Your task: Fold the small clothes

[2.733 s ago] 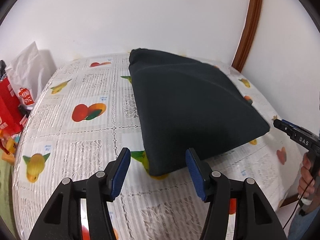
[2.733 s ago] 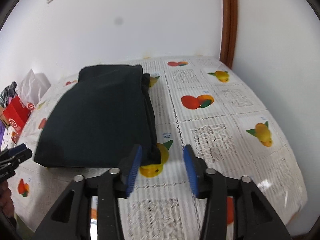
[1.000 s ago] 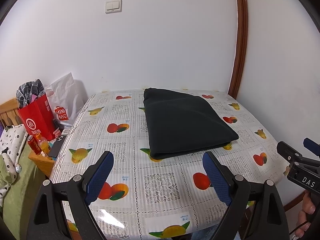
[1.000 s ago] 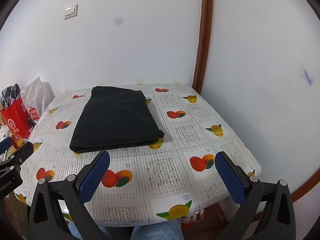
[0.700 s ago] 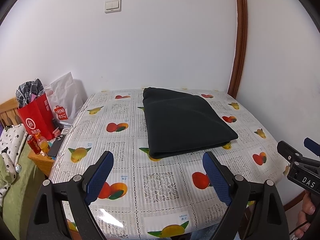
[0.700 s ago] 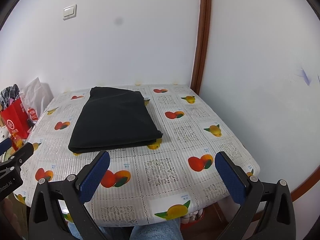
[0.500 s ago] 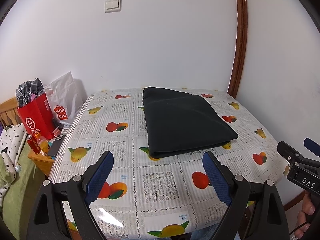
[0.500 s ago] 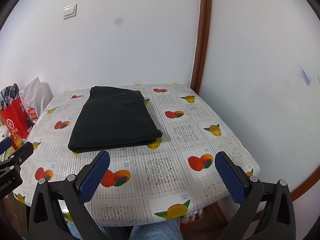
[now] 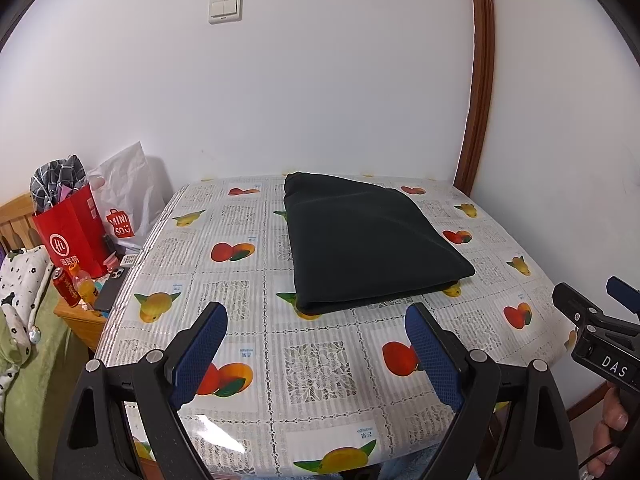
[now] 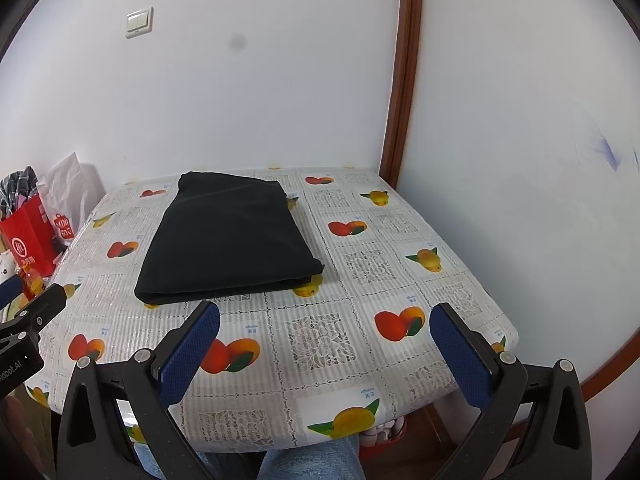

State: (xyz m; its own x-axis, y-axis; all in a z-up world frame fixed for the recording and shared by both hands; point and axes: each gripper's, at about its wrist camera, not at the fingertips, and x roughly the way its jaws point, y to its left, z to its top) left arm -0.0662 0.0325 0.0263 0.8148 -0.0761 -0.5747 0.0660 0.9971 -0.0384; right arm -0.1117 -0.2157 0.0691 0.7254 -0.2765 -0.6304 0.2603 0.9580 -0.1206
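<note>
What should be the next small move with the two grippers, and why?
Probably none on the cloth: keep both grippers back. The black folded garment lies flat as a neat rectangle on the fruit-patterned tablecloth. The left gripper and the right gripper are open and empty, short of its near edge. The fold looks finished, so touching it again would likely only disturb it.

Since the earliest pictures both claws have pulled back from the black cloth [image 9: 372, 240]. The left claw [image 9: 316, 344], then close around the cloth's near corner with its pads narrow, now hangs over the worktop [image 9: 320, 364]'s near edge, spread wide and empty. The right claw [image 10: 326, 344] likewise stood at the cloth's near right corner and is now wide, clear of it.
</note>
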